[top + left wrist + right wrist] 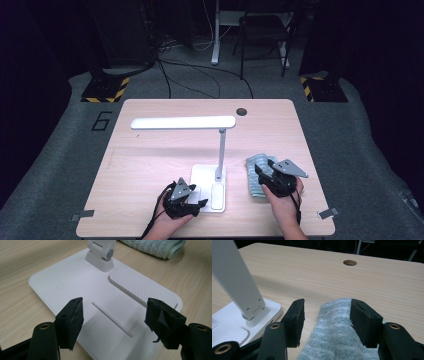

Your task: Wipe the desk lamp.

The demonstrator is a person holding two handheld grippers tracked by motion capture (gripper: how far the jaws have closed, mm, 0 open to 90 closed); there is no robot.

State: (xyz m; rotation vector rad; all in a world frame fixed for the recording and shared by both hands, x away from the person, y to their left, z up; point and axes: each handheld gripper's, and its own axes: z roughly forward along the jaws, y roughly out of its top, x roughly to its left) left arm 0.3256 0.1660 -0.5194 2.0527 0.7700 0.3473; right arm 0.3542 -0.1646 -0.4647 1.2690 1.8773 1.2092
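A white desk lamp stands on the wooden table, its flat base (205,180) at the front middle and its long head (182,122) reaching left. My left gripper (195,204) hovers open at the base's near left edge. Its jaws straddle a thin raised bar (112,318) on the base (62,282) and touch nothing. A folded grey-green towel (255,170) lies to the right of the lamp. My right gripper (264,170) is open above it. In the right gripper view the towel (334,335) runs between the spread jaws, and my right gripper (327,303) is not squeezing it.
The lamp's upright arm (237,277) rises from a hinge (101,252) beside a ribbed pad (140,286). A round cable hole (241,111) sits near the table's far edge. Cables, a chair and stands with striped feet are on the floor beyond.
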